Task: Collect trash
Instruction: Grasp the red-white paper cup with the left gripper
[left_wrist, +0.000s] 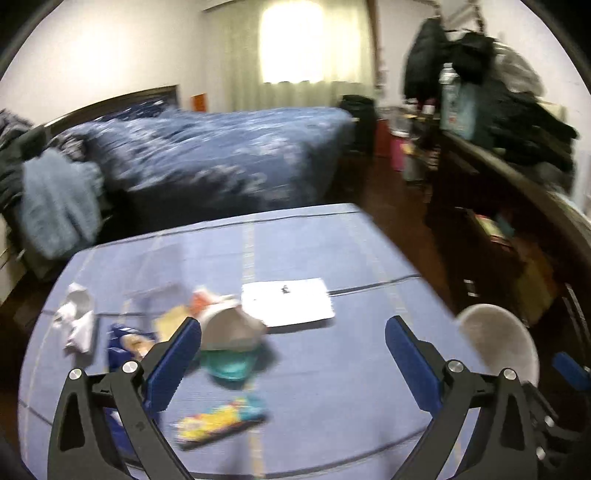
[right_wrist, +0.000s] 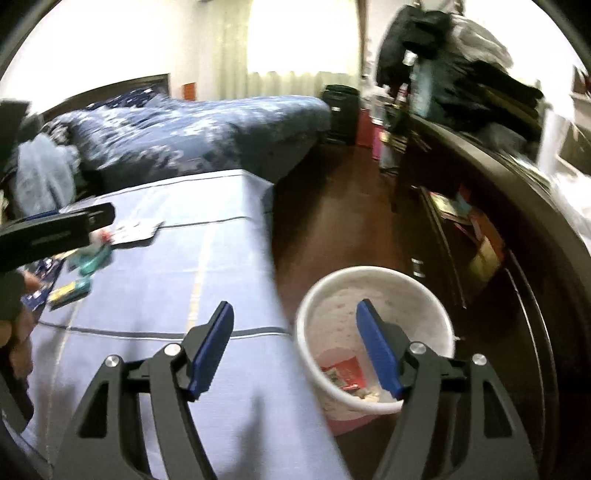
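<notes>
Trash lies on a table covered in blue cloth (left_wrist: 332, 369): a grey-and-teal crumpled cup (left_wrist: 232, 343), a colourful yellow wrapper (left_wrist: 221, 421), a dark blue wrapper (left_wrist: 123, 341), white crumpled tissue (left_wrist: 75, 317) and an orange-and-white scrap (left_wrist: 201, 301). My left gripper (left_wrist: 291, 339) is open and empty above the table, its left finger beside the cup. My right gripper (right_wrist: 295, 325) is open and empty over the table's right edge and a white bin (right_wrist: 373, 332). The bin stands on the floor and holds red wrappers (right_wrist: 343, 373). The bin also shows in the left wrist view (left_wrist: 498, 343).
A white sheet of paper (left_wrist: 288, 301) lies flat on the table. A bed with a blue quilt (left_wrist: 207, 155) stands behind the table. A dark dresser (right_wrist: 498, 240) piled with clothes runs along the right. Wooden floor (right_wrist: 332, 206) lies between them.
</notes>
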